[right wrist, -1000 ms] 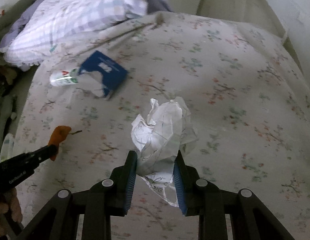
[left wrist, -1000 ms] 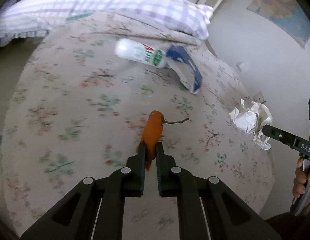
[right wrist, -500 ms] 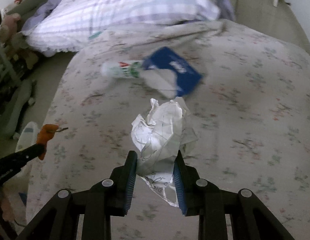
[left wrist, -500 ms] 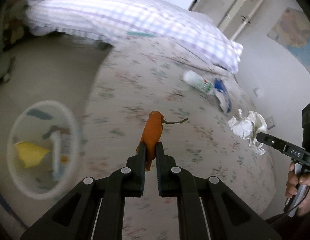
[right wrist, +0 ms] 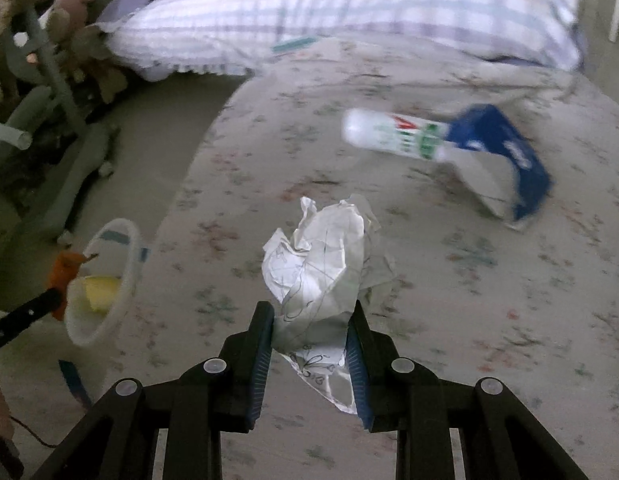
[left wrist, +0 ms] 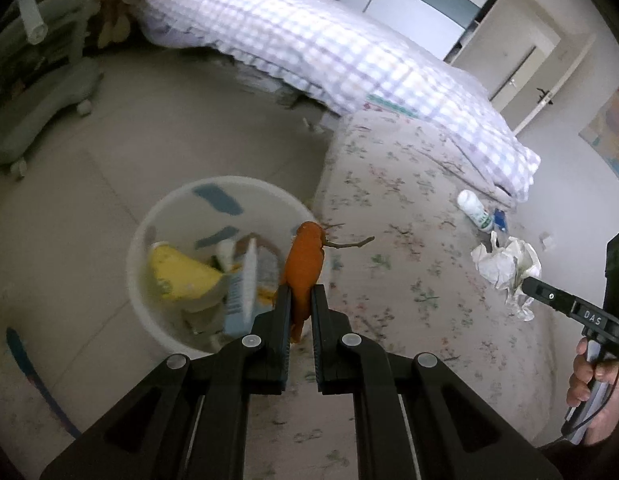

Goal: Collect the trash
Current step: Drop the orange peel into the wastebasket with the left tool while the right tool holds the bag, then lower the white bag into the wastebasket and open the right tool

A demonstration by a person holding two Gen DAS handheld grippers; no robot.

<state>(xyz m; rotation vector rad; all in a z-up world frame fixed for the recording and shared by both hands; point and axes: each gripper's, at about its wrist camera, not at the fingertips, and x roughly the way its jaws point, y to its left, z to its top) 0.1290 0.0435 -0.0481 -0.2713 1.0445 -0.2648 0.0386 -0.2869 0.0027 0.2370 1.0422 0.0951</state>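
My left gripper [left wrist: 300,300] is shut on an orange peel [left wrist: 305,258] with a twig stem, held above the right rim of a white trash bin [left wrist: 157,216] on the floor beside the bed. The bin holds a yellow wrapper and a carton. My right gripper [right wrist: 311,322] is shut on a crumpled white paper [right wrist: 323,264] above the bed; the paper also shows in the left wrist view [left wrist: 505,264]. A white bottle [right wrist: 393,138] and a blue packet [right wrist: 505,152] lie on the floral bedspread. The bin [right wrist: 129,240] and the peel [right wrist: 63,270] show at the left of the right wrist view.
A checked pillow [left wrist: 329,48] lies at the head of the bed. A grey wheeled chair base [left wrist: 41,100] and stuffed toys stand on the floor to the left. A door and a wall map are at the right.
Both grippers have swung left with their loads. The left one has moved from over the bed to over the bin's rim. The right one has followed toward the bed's left edge.
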